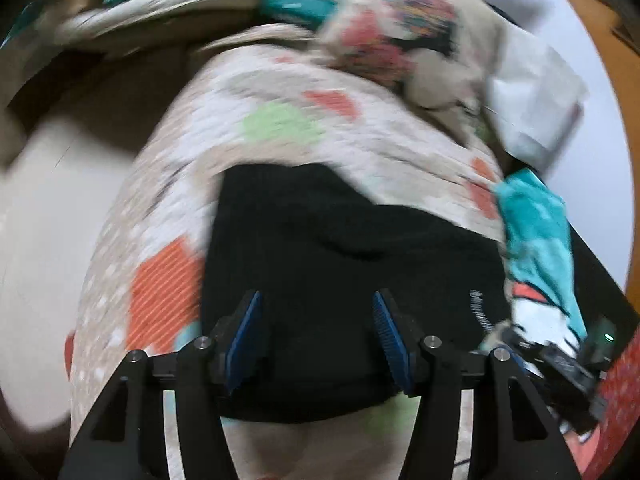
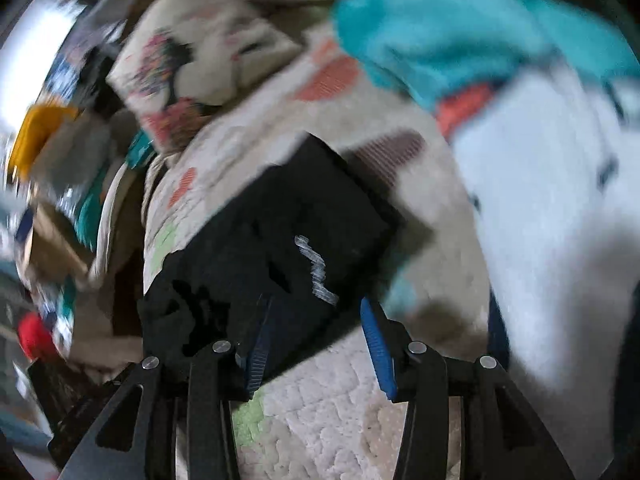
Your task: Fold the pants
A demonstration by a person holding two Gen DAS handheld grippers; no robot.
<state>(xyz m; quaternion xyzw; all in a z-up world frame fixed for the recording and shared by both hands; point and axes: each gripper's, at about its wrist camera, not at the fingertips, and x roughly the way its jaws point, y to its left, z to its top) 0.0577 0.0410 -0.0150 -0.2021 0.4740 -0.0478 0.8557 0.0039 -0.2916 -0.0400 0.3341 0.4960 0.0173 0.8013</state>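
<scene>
Pants (image 1: 344, 248), black, folded into a compact block with white lettering (image 1: 480, 312) on one panel; lying flat on the patterned quilt (image 1: 192, 184), which serves as the landmark for this entry.

Quilt: cream ground, orange, green and brown patches, quilted stitching. Seen again from the right wrist (image 2: 320, 408), with the pants (image 2: 280, 232) on its middle.

Left gripper (image 1: 318, 300): jaws spread wide, blue pads (image 1: 248, 332) hovering over the near part of the pants, nothing between them. Contact with the cloth cannot be told.

Right gripper (image 2: 316, 308): jaws spread, blue pads (image 2: 376, 344) on either side of the pants' near corner, gripping nothing.

Teal and white cloth (image 2: 500, 100): heaped on the quilt, beside the pants, just apart from them.

Printed cushion (image 2: 192, 60): on the quilt's far end, beyond the pants.

Both views motion-blurred; finer detail not legible.
</scene>
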